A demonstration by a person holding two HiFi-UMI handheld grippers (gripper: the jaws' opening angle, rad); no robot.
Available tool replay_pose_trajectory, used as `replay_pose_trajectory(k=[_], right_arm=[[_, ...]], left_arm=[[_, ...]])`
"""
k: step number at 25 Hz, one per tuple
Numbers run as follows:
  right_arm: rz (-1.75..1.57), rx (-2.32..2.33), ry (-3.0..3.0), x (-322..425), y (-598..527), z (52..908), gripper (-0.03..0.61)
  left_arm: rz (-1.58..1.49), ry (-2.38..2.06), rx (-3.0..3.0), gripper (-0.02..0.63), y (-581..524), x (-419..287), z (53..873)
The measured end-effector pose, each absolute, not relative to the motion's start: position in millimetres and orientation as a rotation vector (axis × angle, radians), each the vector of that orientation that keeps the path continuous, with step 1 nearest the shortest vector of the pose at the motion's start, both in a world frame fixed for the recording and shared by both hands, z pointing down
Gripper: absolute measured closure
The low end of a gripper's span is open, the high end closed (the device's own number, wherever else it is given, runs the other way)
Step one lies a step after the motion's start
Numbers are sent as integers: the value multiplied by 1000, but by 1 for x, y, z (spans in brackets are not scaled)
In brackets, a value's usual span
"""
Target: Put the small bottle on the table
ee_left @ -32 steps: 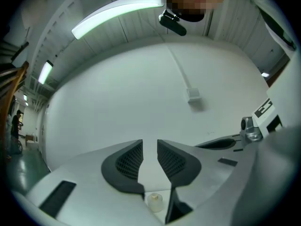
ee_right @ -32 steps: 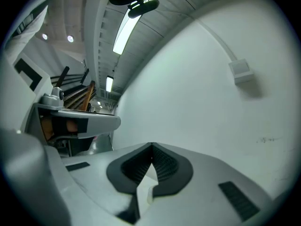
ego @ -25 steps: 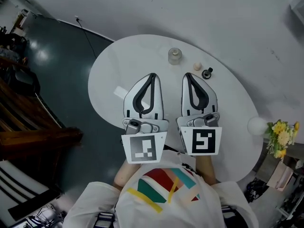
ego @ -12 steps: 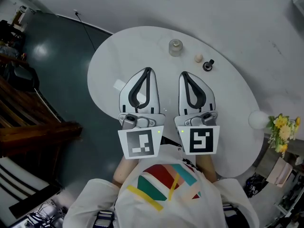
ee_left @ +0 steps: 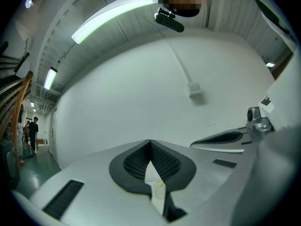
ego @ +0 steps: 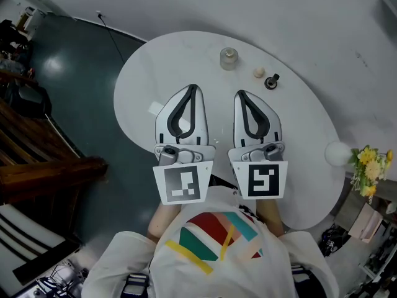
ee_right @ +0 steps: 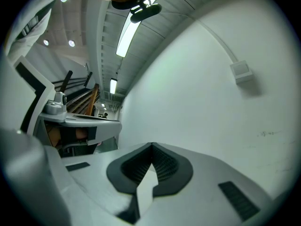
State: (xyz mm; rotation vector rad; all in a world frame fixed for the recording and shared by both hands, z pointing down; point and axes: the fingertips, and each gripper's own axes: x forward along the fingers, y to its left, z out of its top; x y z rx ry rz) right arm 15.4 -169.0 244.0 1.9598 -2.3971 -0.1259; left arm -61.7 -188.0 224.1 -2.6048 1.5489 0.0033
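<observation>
1. Scene: we find a white oval table (ego: 146, 73) over a dark floor (ego: 62, 79), seen from above, w/ both grippers held side by side over its near half
2. Task item: the small bottle (ego: 229, 58) stands upright on the table at its far side. It is clear glass and lies beyond both sets of jaw tips, well apart from them, touched by neither
3. Adjacent items: to the right of the bottle we note a cream ball (ego: 258, 72) and, just beside that, a black piece (ego: 271, 81). The pair sit close together and apart from the bottle
4. The left gripper (ego: 193, 89) is clenched, jaw tips meeting, nothing gripped. In its own view a pale-capped item (ee_left: 159, 189) shows thru the gap below the tips, out on the white surface beyond the jaws. We cannot tell which table item it is
5. The right gripper (ego: 239, 95) is likewise clenched and empty, tips together. Its own view shows only white surface thru the gap
6. Fittings: the left marker cube (ego: 183, 182) and right marker cube (ego: 264, 180) face up, close to the person's shirt (ego: 217, 241), which has coloured stripes
7. Periphery: a white globe (ego: 337, 154) sits at the table's right edge, w/ yellow flowers (ego: 367, 174) just beyond it
</observation>
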Motion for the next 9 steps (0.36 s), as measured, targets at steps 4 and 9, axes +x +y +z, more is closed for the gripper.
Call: replay_pose_trajectory(k=[4, 9], right_arm=[[-130, 1971, -2391, 20, -168, 244, 568], [-121, 1984, -2376, 28, -167, 245, 568]], left_arm=[[-3, 1539, -2611, 597, -187, -58, 225], [-2, 1528, -2616, 597, -186, -52, 225]])
